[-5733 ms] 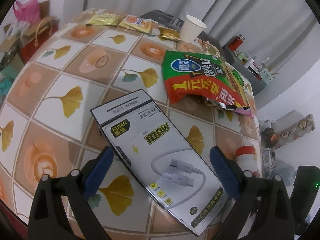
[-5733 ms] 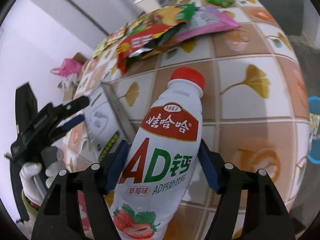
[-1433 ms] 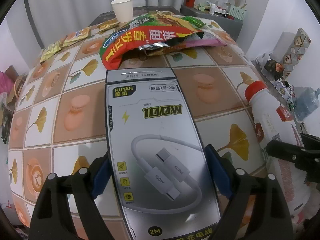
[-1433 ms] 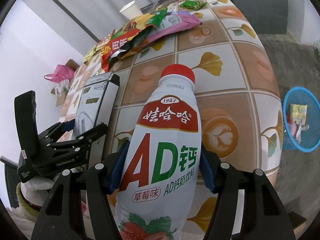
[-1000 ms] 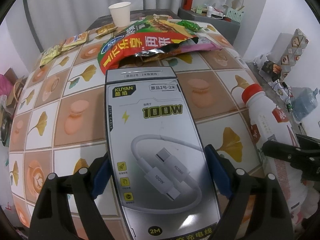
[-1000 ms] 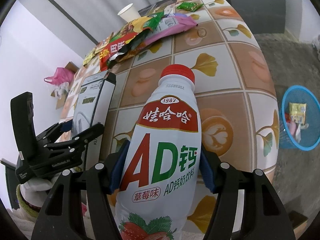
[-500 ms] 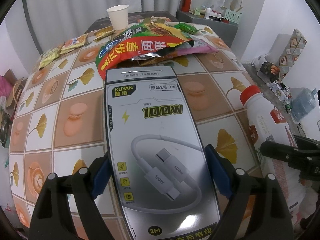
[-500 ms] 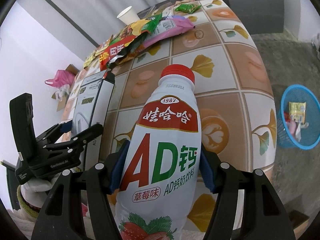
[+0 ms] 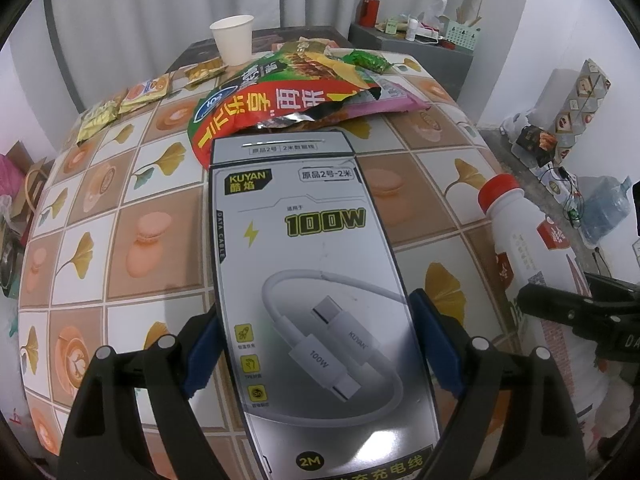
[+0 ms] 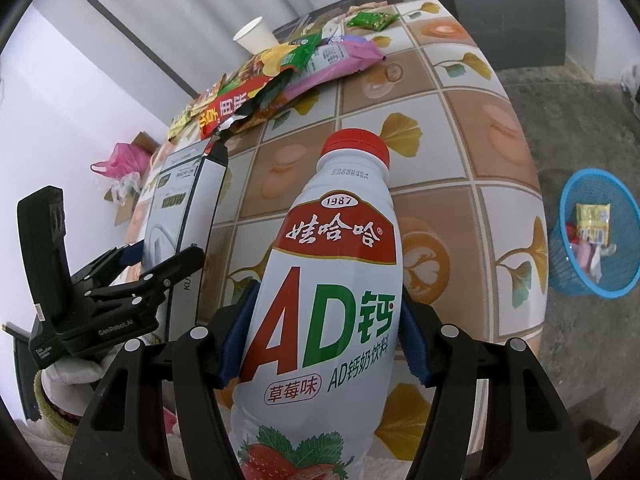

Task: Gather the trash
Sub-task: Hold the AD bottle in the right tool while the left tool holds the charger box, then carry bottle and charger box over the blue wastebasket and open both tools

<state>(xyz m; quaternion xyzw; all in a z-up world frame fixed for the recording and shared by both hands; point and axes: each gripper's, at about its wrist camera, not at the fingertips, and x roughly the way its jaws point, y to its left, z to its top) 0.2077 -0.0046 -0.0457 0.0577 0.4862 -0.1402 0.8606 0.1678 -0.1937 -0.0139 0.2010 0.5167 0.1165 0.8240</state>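
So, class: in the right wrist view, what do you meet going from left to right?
left gripper → cable box → milk drink bottle in the right gripper → blue basket on the floor

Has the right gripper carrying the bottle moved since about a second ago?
Yes. The right gripper with the bottle drifted toward the blue basket, which now shows more fully.
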